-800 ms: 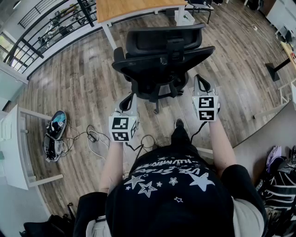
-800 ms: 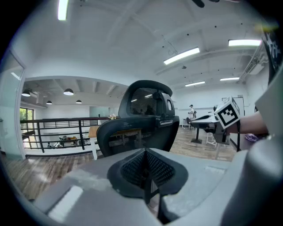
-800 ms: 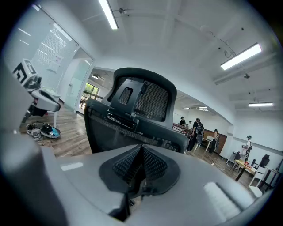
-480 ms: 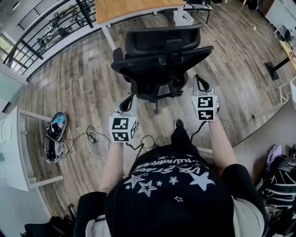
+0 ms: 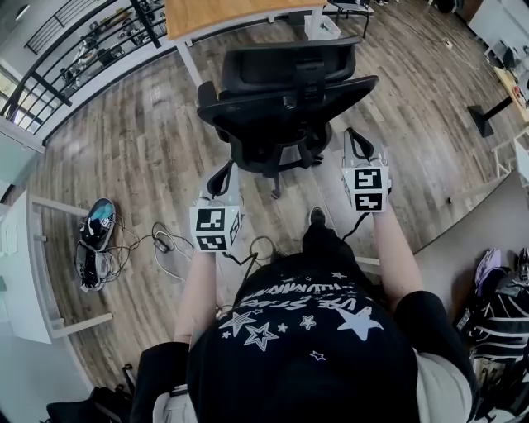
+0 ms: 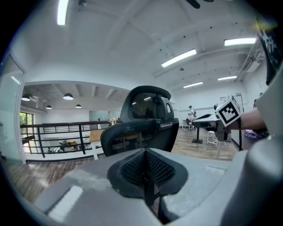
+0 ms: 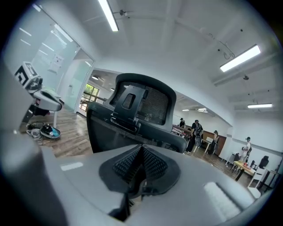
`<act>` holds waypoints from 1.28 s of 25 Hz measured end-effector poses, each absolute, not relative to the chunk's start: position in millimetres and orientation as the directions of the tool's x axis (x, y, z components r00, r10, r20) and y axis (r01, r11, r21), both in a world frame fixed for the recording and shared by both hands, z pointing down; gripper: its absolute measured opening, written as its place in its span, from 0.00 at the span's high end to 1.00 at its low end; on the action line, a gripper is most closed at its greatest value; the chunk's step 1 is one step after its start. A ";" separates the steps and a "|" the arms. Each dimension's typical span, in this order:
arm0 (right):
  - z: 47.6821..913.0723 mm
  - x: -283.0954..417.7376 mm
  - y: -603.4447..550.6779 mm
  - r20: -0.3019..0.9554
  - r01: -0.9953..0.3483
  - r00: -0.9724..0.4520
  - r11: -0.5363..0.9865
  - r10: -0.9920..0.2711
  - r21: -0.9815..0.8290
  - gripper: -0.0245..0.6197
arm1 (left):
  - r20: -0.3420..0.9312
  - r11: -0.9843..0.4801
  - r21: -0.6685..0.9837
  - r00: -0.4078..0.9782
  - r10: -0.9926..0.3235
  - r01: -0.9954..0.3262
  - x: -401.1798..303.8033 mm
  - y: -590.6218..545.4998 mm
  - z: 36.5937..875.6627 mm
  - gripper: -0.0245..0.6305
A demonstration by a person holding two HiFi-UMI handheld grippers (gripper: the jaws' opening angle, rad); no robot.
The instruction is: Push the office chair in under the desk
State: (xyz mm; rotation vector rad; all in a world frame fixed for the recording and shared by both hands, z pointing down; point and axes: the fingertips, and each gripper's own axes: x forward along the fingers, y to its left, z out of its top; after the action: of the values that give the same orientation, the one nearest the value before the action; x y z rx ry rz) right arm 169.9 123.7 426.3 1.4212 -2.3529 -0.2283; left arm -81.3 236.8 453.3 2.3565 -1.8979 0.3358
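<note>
Grippers (image 5: 223, 175) (image 5: 357, 142) just behind office chair (image 5: 285, 91)

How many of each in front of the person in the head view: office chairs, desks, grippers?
office chair: 1
desk, wood-topped, just beyond the chair: 1
grippers: 2 (left gripper, right gripper, both shut and empty)
Total: 4
</note>
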 end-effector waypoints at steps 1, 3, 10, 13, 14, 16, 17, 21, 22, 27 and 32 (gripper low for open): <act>425.4 170.1 125.4 0.229 -0.812 -0.406 0.464 -0.885 0.354 0.96 | 0.227 -0.224 -0.078 0.201 -0.953 -0.972 -82.0 237.4 452.2 0.96; 427.2 172.8 126.8 0.215 -0.794 -0.383 0.439 -0.899 0.421 0.96 | 0.203 -0.231 -0.104 0.207 -0.957 -0.967 -82.2 235.9 447.4 0.96; 440.5 186.1 112.5 0.233 -0.783 -0.344 0.415 -0.909 0.463 0.73 | 0.165 -0.251 -0.302 0.209 -0.964 -0.920 -78.3 214.1 435.6 0.60; 439.2 185.7 99.8 0.237 -0.754 -0.336 0.411 -0.912 0.512 0.56 | 0.187 -0.272 -0.387 0.213 -0.959 -0.881 -75.5 202.9 433.5 0.48; 437.3 185.3 95.3 0.237 -0.746 -0.335 0.410 -0.912 0.524 0.53 | 0.197 -0.275 -0.405 0.210 -0.958 -0.872 -76.2 199.2 435.2 0.45; 435.3 186.1 85.7 0.247 -0.738 -0.325 0.408 -0.913 0.538 0.44 | 0.198 -0.251 -0.457 0.177 -0.964 -0.853 -82.2 189.6 437.6 0.39; 436.5 187.5 80.8 0.259 -0.732 -0.316 0.408 -0.913 0.545 0.43 | 0.190 -0.230 -0.495 0.154 -0.970 -0.838 -85.8 183.9 436.3 0.36; 444.8 196.5 59.4 0.306 -0.695 -0.273 0.407 -0.912 0.593 0.41 | 0.215 -0.209 -0.633 0.091 -0.972 -0.745 -92.9 160.8 436.0 0.34; 445.3 198.4 53.0 0.310 -0.689 -0.263 0.403 -0.914 0.603 0.40 | 0.233 -0.218 -0.662 0.080 -0.969 -0.717 -93.7 154.9 437.8 0.34; 440.7 197.9 17.8 0.299 -0.679 -0.237 0.378 -0.924 0.630 0.41 | 0.277 -0.230 -0.752 0.020 -0.961 -0.618 -101.1 123.8 442.1 0.34; 432.3 191.4 -22.3 0.253 -0.589 -0.206 0.326 -0.945 0.739 0.40 | 0.304 -0.228 -0.807 -0.052 -0.951 -0.544 -111.0 92.2 448.1 0.34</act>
State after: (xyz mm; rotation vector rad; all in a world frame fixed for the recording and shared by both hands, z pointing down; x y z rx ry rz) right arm 191.4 -22.3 432.3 1.3519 -1.9000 -0.6545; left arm -111.0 92.2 448.1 2.4045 -2.1379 1.6323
